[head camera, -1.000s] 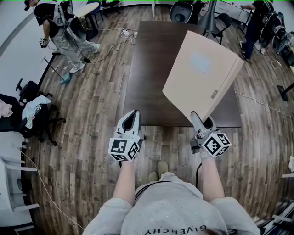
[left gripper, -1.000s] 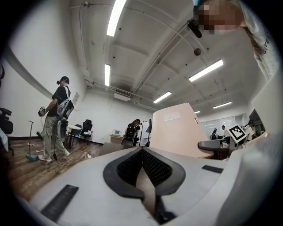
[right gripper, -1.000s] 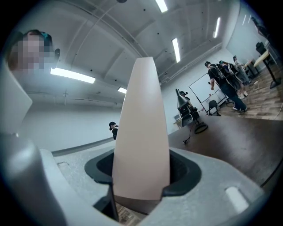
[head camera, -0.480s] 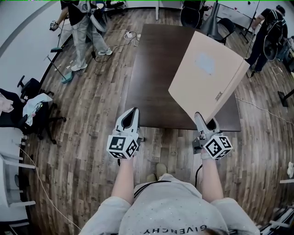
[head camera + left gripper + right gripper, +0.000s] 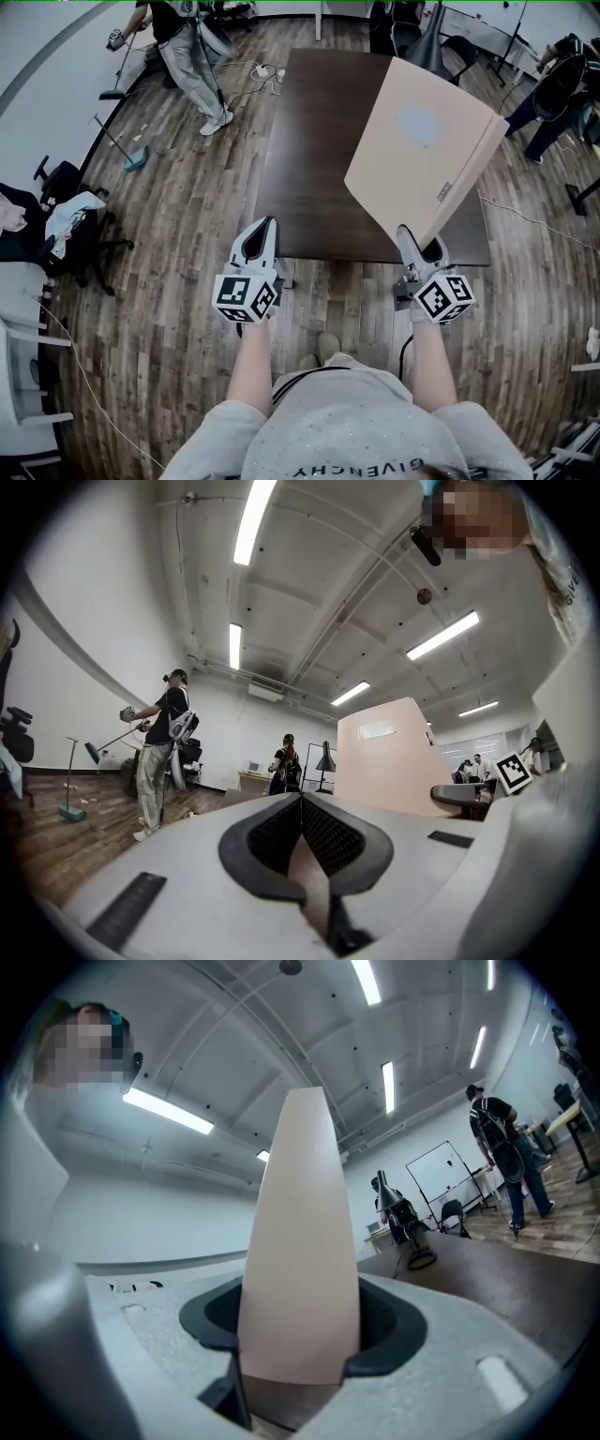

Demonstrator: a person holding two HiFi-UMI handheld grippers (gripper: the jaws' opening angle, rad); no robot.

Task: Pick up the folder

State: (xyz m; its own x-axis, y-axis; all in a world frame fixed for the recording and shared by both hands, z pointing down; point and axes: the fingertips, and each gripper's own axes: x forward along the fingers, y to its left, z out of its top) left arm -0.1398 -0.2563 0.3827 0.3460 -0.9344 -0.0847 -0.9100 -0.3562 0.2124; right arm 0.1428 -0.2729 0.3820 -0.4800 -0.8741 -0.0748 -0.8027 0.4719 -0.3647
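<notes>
Thick beige folder [image 5: 419, 155] stands tilted above the table.

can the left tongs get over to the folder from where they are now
Probably yes: the folder is held up by the right tongs, and only bare table lies between it and the left tongs, which are shut and would have to open first.

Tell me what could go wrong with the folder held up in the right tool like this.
1. The right tool clamps the folder only at its near bottom corner, while most of the wide folder reaches out over the table. It could pivot or slip out of the grip.
2. The left tool is shut, empty and apart from the folder, so nothing would likely steady a swing or catch a fall.
</notes>
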